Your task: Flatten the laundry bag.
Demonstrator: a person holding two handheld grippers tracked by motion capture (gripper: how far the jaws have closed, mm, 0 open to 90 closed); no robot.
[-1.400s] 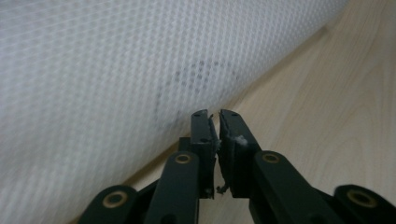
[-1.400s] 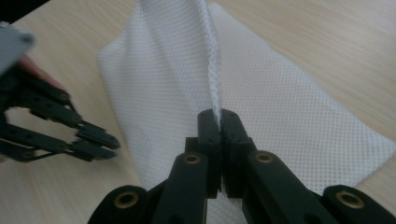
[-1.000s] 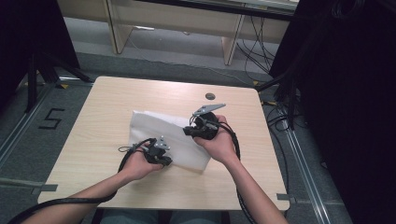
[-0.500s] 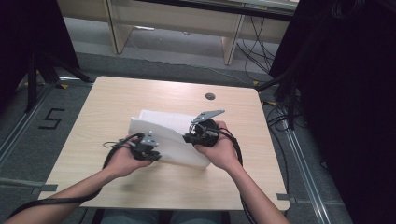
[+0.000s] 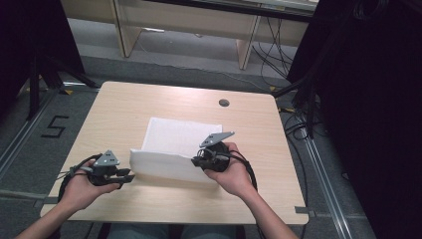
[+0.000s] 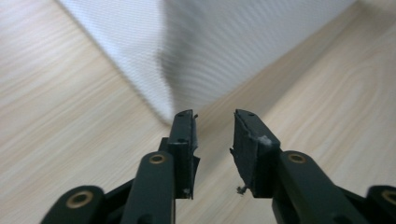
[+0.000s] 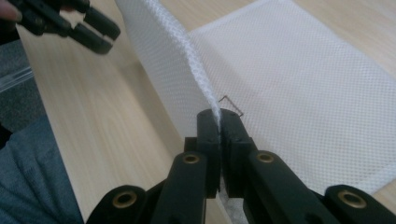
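Left gripper (image 5: 128, 177) slid left off the cloth (image 5: 181, 137), jaws just opened, nothing between them. Cloth's near edge lifted into a raised fold, pinched by right gripper (image 5: 195, 161).

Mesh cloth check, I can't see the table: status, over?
Right gripper shut on the white mesh cloth, near edge lifted. Left gripper open, jaws just opening, clear of cloth. Nothing in the way on the table.

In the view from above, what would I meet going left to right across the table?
Left gripper → white mesh cloth → right gripper, clamped on the cloth's raised fold → bare wooden table with a small dark round hole farther back.
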